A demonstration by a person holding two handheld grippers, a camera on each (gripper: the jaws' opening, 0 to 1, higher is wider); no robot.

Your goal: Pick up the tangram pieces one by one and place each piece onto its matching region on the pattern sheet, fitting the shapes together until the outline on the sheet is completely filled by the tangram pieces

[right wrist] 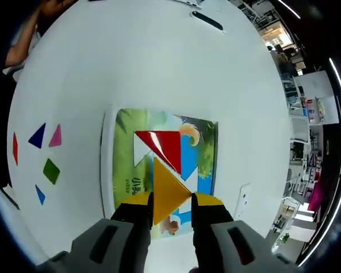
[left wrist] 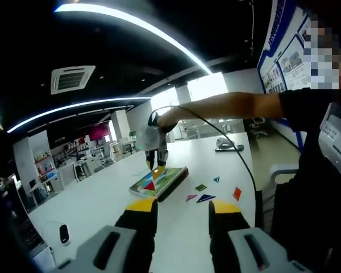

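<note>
We note a smooth white table (right wrist: 159, 62) with a faint satin sheen, picking up soft reflections in the left gripper view. The printed pattern sheet (right wrist: 120, 165) looks like coated paper or card, mildly glossy, set in a pale border. The red triangular tangram piece (right wrist: 162, 147) shows a bright white glare patch, so its surface is glossy, seemingly plastic. The orange-yellow triangular piece (right wrist: 169, 190) reads as smoother and less reflective. The right gripper (right wrist: 171, 211) has matt grey plastic housings and yellow-capped black fingers (right wrist: 207, 213) with a dull, rubbery look. The left gripper (left wrist: 183, 213) appears the same in finish.
</note>
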